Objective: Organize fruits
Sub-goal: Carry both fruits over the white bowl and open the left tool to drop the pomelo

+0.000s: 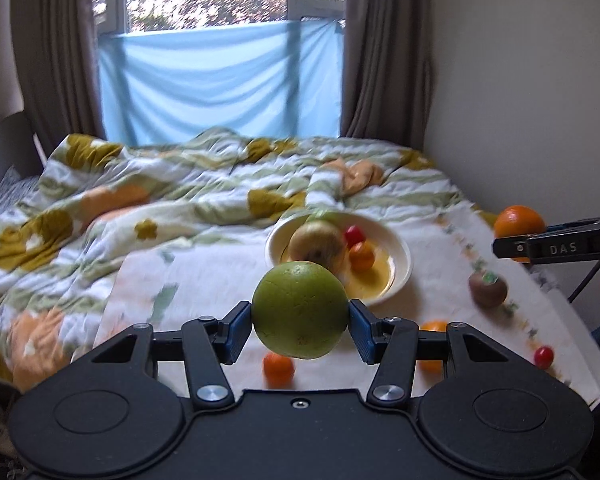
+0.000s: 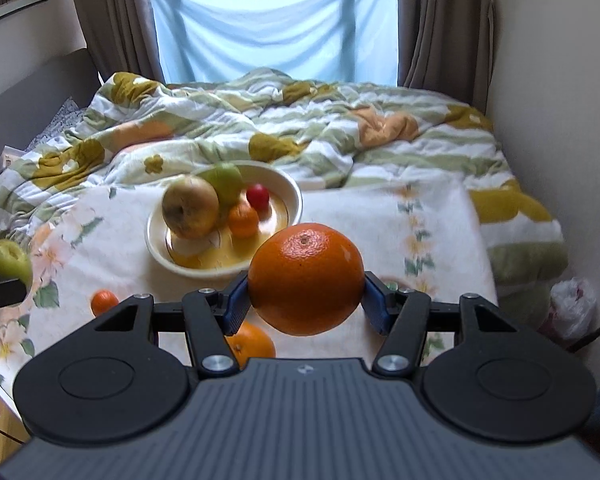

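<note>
Fingers of the left gripper are clamping a green apple at lower centre, level, just below the bowl at mid-frame. Right-wrist view: right gripper is pinching an orange at centre, the bowl sitting up-left of it.

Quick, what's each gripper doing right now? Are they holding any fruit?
Left gripper: closed, holding a green apple up off the bed.
Right gripper: closed, holding a big orange up off the bed.
</note>
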